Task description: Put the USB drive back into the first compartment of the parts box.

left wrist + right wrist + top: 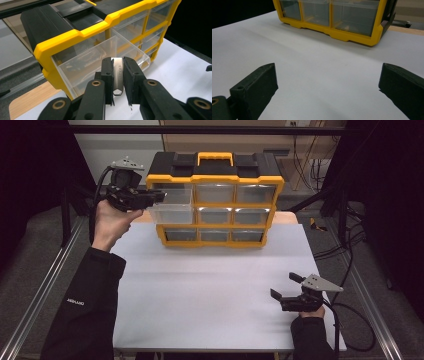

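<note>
**Left Claw Holding Metal Piece at Open Drawer**

The left claw (117,82) is clenched on a flat metal piece (118,75) stamped "ERAZ", remaining letters hidden. The piece is silvery and narrow, its long axis running along the jaws, directly above the pulled-out clear drawer (100,60) of the yellow organizer (215,200). The right claw (327,82) is released, well apart from the organizer, over the tabletop (210,295).

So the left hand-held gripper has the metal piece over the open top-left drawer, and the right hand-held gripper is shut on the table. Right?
Not quite: the right hand-held gripper stands open, as the right gripper view shows. The left hand-held gripper does clamp the metal piece over the open top-left drawer.
</note>
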`<state>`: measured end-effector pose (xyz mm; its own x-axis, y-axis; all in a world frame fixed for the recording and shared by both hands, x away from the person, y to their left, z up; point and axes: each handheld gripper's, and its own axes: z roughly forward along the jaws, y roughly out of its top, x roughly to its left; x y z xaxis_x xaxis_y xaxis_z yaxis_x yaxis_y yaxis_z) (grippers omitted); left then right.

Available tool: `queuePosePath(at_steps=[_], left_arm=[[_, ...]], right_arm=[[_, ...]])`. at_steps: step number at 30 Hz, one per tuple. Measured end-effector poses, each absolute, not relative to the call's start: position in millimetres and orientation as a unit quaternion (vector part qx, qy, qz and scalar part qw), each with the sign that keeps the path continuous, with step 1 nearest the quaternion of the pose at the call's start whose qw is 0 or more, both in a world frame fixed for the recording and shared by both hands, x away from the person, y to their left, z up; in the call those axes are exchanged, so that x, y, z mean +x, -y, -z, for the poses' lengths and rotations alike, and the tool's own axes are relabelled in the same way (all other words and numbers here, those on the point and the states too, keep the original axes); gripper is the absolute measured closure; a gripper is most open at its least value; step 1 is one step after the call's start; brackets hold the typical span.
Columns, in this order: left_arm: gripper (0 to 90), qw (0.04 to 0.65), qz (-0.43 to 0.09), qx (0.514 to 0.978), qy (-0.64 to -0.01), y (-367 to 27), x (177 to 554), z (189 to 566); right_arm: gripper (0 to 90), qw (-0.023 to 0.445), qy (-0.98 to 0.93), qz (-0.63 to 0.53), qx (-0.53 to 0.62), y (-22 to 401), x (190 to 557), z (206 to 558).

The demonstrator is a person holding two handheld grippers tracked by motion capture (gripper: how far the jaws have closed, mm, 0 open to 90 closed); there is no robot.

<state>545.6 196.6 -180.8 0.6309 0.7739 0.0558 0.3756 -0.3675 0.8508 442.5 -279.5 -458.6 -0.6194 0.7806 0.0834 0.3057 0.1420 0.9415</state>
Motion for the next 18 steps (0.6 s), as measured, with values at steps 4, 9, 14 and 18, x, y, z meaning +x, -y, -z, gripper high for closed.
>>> queuePosePath(at_steps=[4, 9, 14, 18], left_arm=[[77.9, 0.427, -0.234, 0.793, -0.367, -197.0, 550.5, 179.7], [77.9, 0.425, -0.236, 0.791, -0.371, -197.5, 555.6, 179.0], [77.9, 0.42, -0.237, 0.793, -0.371, -195.6, 560.0, 180.8], [77.9, 0.417, -0.237, 0.794, -0.374, -195.6, 564.3, 182.1]], right_arm=[[2.2, 0.222, -0.723, -0.536, 0.376, 279.0, 442.5, 458.8], [2.2, 0.222, -0.722, -0.536, 0.375, 279.2, 442.6, 458.9], [2.2, 0.222, -0.723, -0.536, 0.376, 279.0, 442.7, 459.0], [2.2, 0.221, -0.722, -0.536, 0.376, 279.3, 442.6, 458.8]])
